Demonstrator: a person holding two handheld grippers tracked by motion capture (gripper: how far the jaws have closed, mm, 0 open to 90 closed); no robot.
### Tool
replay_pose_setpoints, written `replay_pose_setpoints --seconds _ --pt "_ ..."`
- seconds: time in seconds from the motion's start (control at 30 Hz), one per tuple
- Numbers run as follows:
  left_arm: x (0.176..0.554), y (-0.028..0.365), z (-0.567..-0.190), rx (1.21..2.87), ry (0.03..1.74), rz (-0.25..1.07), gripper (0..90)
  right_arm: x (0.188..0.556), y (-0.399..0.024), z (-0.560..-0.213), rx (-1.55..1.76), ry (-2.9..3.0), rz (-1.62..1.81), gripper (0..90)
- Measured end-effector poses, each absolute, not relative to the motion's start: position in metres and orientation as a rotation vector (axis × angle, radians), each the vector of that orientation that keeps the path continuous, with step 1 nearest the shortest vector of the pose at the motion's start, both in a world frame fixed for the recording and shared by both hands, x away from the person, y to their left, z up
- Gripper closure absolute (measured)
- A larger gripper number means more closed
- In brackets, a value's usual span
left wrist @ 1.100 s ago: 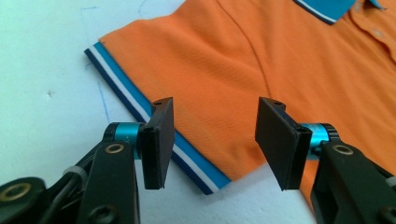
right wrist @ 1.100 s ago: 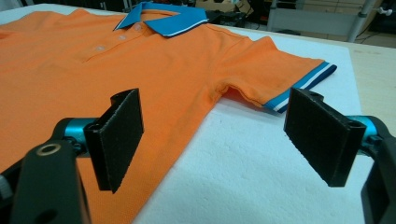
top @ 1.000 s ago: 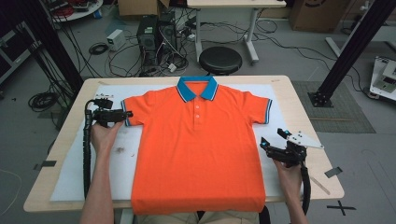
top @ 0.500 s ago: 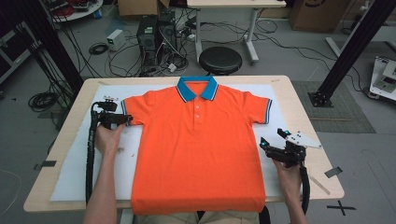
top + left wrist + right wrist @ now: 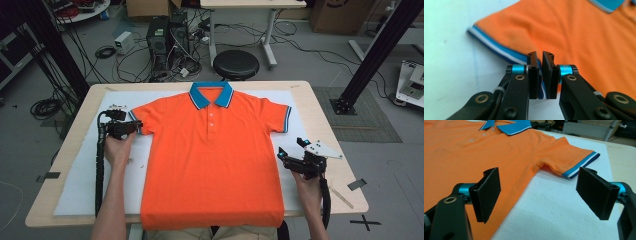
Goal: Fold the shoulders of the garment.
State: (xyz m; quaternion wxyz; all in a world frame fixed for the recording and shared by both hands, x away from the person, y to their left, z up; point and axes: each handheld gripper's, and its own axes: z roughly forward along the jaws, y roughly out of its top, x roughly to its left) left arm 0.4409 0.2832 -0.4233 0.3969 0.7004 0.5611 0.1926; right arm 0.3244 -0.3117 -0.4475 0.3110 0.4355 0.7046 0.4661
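The orange short-sleeved polo shirt [image 5: 212,160] lies flat on the white-padded counter [image 5: 85,195]. The left gripper [image 5: 539,75] has just closed, its fingers pinching the blue-and-white striped sleeve cuff [image 5: 499,51]. The right gripper [image 5: 541,195] has its fingers wide apart beside the shirt's side edge, holding nothing.

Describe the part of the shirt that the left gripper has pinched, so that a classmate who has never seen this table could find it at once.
On the white sheet lies an orange polo shirt, collar away from the person. Follow its short sleeve on the left gripper's side out to the cuff. That cuff has blue and white stripes and sits clamped between black pads, while the opposite cuff lies free.
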Motion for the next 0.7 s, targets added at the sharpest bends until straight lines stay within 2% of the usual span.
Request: replay_pose_setpoints --seconds 0.23,0.57,0.7 --pt "0.434 0.255 -0.415 1.808 1.296 0.489 83.8 0.325 -0.311 -0.447 1.146 1.859 1.214 20.5" --pt "0.434 0.199 -0.422 2.006 1.134 0.515 83.5 0.325 -0.31 -0.448 1.141 1.862 1.208 20.5" --pt "0.437 0.183 -0.431 2.048 1.11 0.462 83.4 0.325 -0.309 -0.448 1.141 1.866 1.195 20.5"
